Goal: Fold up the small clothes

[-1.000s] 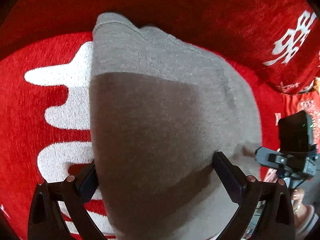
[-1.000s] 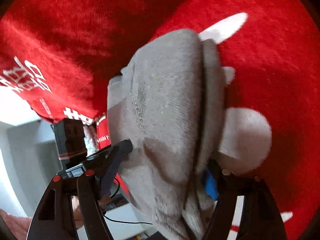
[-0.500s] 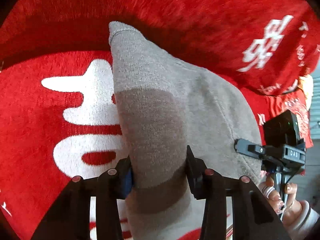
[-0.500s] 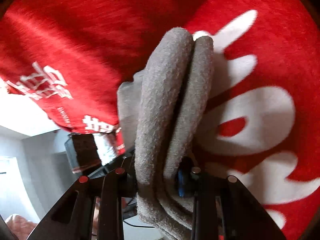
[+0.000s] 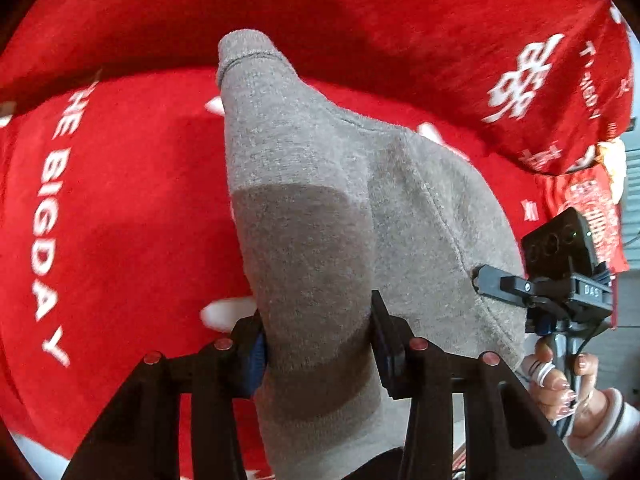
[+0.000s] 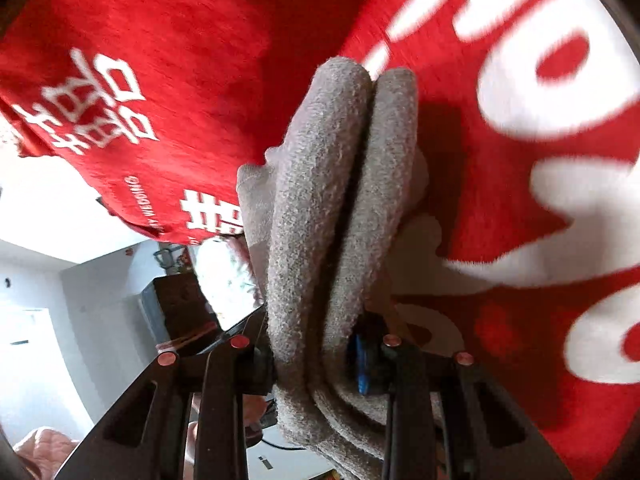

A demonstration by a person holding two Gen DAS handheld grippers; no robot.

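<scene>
A small grey knit garment (image 5: 320, 208) with a darker band hangs over the red cloth. My left gripper (image 5: 318, 344) is shut on its near end. In the right wrist view the same garment (image 6: 340, 208) shows as two doubled thick layers, and my right gripper (image 6: 316, 356) is shut on them. The right gripper also shows in the left wrist view (image 5: 560, 280) at the garment's right edge, held by a hand (image 5: 560, 380).
A red cloth with white lettering (image 5: 120, 200) covers the surface and rises in a fold behind (image 5: 440, 40). In the right wrist view the cloth's edge (image 6: 152, 208) ends at the left, with a pale room and dark furniture (image 6: 180, 308) beyond.
Both grippers went from open around the flat garment to shut on it. The garment is bunched narrower and lifted, and both views have shifted over the red cloth.
</scene>
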